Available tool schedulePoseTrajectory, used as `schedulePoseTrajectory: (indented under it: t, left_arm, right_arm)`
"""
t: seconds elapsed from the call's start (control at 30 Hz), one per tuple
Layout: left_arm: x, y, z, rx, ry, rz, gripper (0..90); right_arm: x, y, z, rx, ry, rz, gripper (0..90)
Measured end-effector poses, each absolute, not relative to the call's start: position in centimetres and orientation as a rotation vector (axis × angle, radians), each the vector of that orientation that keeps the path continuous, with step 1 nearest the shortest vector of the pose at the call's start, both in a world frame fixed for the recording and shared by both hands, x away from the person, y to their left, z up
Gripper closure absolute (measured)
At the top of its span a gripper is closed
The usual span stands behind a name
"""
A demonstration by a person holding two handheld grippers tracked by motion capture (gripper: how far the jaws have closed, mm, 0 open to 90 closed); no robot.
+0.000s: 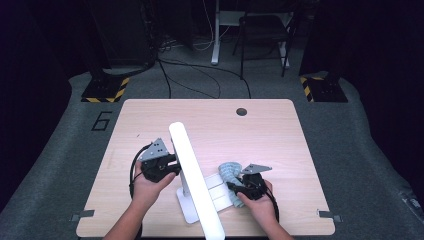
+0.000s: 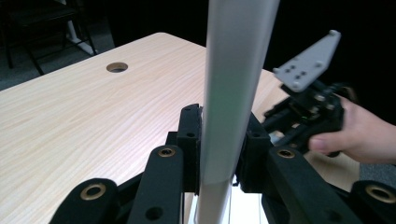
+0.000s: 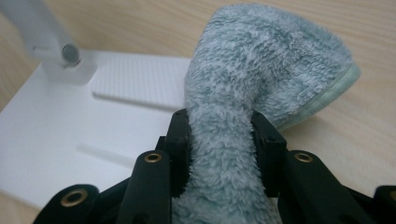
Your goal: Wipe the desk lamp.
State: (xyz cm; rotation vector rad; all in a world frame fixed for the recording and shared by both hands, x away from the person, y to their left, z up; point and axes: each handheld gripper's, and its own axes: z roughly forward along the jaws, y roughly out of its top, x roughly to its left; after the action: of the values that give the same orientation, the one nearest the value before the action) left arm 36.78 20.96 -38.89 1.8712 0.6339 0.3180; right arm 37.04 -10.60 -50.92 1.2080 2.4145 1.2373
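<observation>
Left hand-held gripper (image 2: 219, 144), low centre of its own view, jaws pinching white lamp arm (image 2: 233, 84), which runs upward out of frame. Right hand-held gripper (image 3: 222, 140) jaws pinching grey-green fluffy cloth (image 3: 266, 65), lower right of centre in high view, partly over white lamp base (image 3: 60, 135) on wooden surface (image 1: 150, 115).

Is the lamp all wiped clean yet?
Both grabs look done: the left tongs pinch the white lamp bar, the right tongs pinch the fluffy cloth. The cloth sits by the lamp base, apparently mid-wipe. How much is left, I can't tell.
</observation>
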Motion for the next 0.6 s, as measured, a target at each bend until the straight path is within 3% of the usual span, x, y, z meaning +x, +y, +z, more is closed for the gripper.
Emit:
schedulePoseTrajectory:
  t: [0.27,0.6]
  left_arm:
    - [36.8,20.9,-38.8,1.871,0.644,0.318,74.4]
    - [36.9,20.8,-39.0,1.851,0.672,0.345,74.8]
  right_arm:
    - [33.2,-12.7,-51.0,1.233,2.45,1.289,65.5]
    - [32.0,-12.8,-50.1,1.165,2.381,1.321,64.9]
